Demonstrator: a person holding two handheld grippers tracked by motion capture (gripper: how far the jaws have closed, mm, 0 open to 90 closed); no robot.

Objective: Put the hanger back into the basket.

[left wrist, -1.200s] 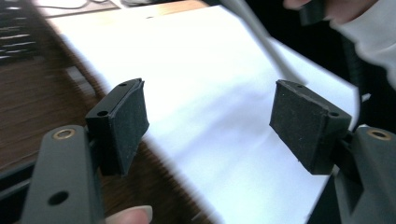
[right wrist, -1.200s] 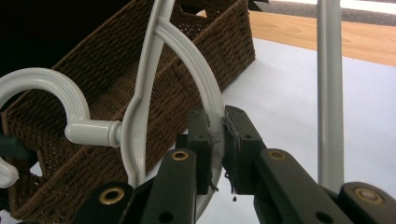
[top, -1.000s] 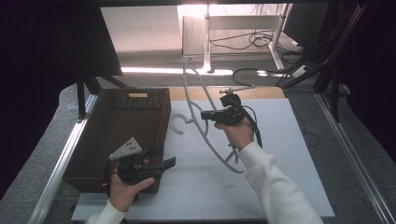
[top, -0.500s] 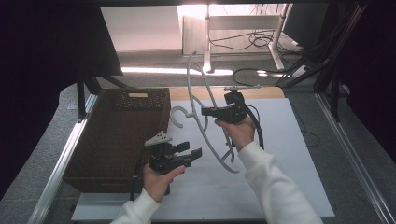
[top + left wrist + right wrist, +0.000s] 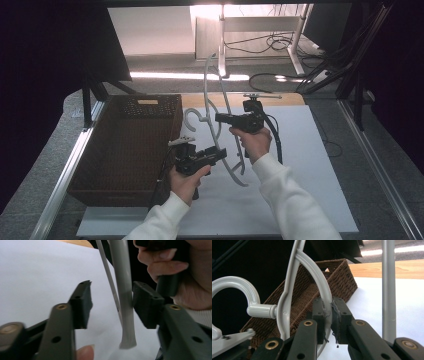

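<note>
A white plastic hanger (image 5: 206,85) stands tilted above the white sheet, its hook (image 5: 192,116) pointing toward the basket. My right gripper (image 5: 218,118) is shut on the hanger's curved shoulder (image 5: 319,277), close to the hook (image 5: 237,282); the jaws (image 5: 331,317) pinch the plastic from both sides. My left gripper (image 5: 222,152) sits lower, by the hanger's near arm. It is open, and the hanger's bar (image 5: 123,290) runs through the gap (image 5: 112,302), close to the right jaw. I cannot tell whether that jaw touches the bar.
An empty brown wicker basket (image 5: 125,150) fills the table's left side, also seen as the basket (image 5: 312,292) behind the hanger. The white sheet (image 5: 300,165) covers the middle and right. A metal post (image 5: 221,45) and cables (image 5: 280,45) stand beyond the far edge.
My left gripper has moved right from over the basket's near corner to the hanger's lower arm, which is now between its open jaws. The right gripper has kept holding the hanger nearly still.
</note>
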